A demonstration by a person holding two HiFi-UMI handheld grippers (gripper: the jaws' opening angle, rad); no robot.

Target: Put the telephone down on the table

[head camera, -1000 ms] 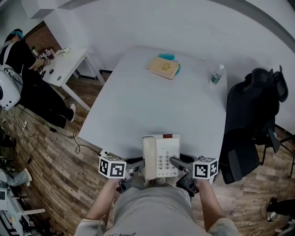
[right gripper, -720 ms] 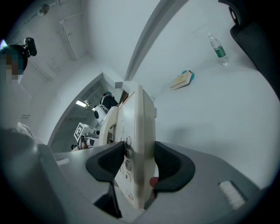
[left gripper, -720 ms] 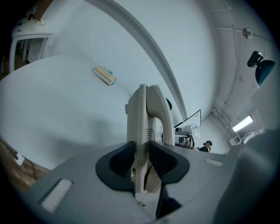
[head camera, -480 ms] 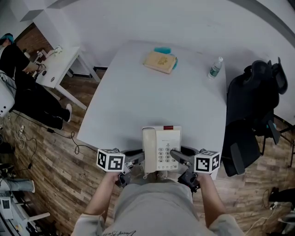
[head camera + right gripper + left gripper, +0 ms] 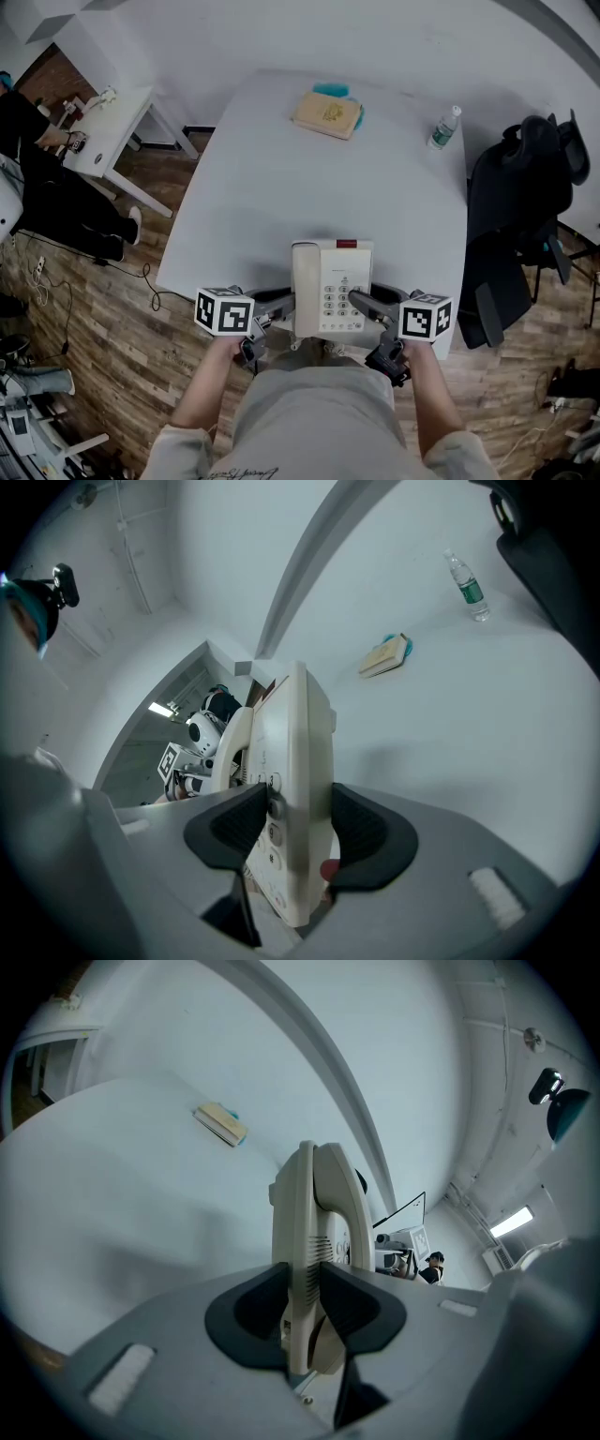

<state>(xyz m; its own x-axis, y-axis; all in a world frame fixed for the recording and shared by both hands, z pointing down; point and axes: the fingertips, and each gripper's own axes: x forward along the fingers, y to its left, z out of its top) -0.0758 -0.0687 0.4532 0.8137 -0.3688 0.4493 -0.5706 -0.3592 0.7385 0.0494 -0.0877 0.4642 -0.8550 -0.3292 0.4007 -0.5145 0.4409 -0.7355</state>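
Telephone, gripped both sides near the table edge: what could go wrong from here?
The left gripper and right gripper each pinch a side edge of the telephone; uneven release could tip it.
It hangs at the near edge of the table; set down here, it might overhang and fall.

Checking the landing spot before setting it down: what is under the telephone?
Under the telephone, clamped between the left gripper and right gripper, the table shows its near edge on both sides. The spot directly beneath, and any gap, is hidden by the telephone.
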